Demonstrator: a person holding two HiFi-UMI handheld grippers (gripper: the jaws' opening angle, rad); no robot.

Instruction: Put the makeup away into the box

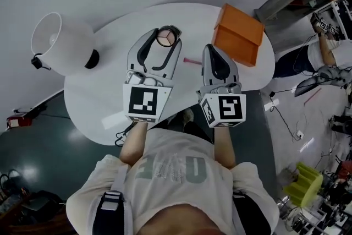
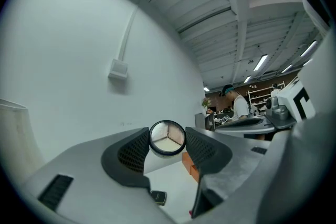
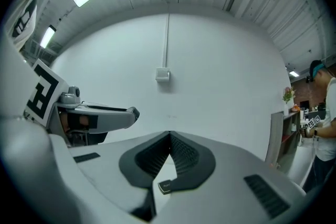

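A white rounded table [image 1: 93, 102] fills the middle of the head view, and the orange box [image 1: 237, 34] sits on it near its far right edge. Well to the left of the box, at the table's opposite end, stands a white lamp shade [image 1: 55, 41] with a black base.

The person's two arms reach over the table's near side. The left gripper [image 1: 165, 41] points level, left of the box and apart from it. Its jaws stand partway apart and are clamped on a round compact [image 2: 167, 138] with a dark rim and a clear lid, under which three wedges of pale powder show. The compact is held between the jaw tips, above the tabletop and outside the box; in the left gripper view the box's orange corner lies beyond and to the right of it.

The right gripper [image 3: 169, 139] is just beside the near left corner of the box. Its jaws are pressed together at the tips with nothing between them.

A thin pink stick [image 1: 191, 61] lies on the table left of the box, between the two grippers. A small dark flat case [image 3: 165, 187] lies on the table below the right gripper's jaws.
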